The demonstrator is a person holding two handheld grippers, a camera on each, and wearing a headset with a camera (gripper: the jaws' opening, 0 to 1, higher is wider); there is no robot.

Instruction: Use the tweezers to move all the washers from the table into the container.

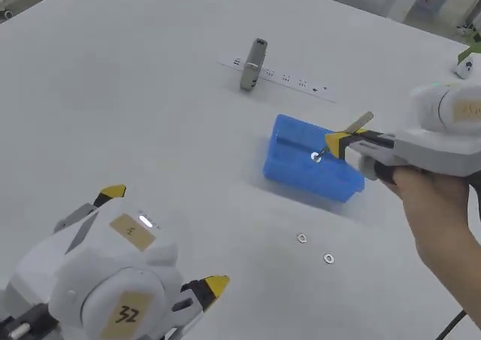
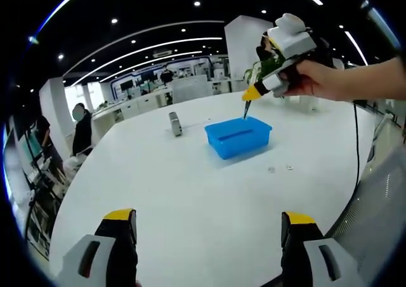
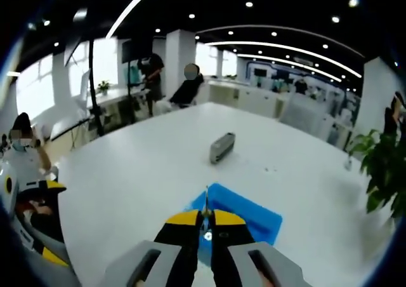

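Two washers (image 1: pixel 301 238) lay on the surface (image 1: pixel 150 92) at lower centre, near the container (image 1: pixel 308 183). Right gripper (image 1: pixel 338 141) jaws clenched tweezers (image 1: pixel 323 150), third washer (image 1: pixel 316 156) at their tip over the container. Left gripper (image 2: pixel 208 217) jaws released, lower left.

The tweezers (image 3: pixel 206 204) end in a blur, perhaps pinching a washer (image 1: pixel 316 156).

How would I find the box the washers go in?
Look at the white table. Near its middle, under the right tongs holding tweezers, sits a box. It is the only bright blue thing; the block behind it is grey and the washers in front are tiny.
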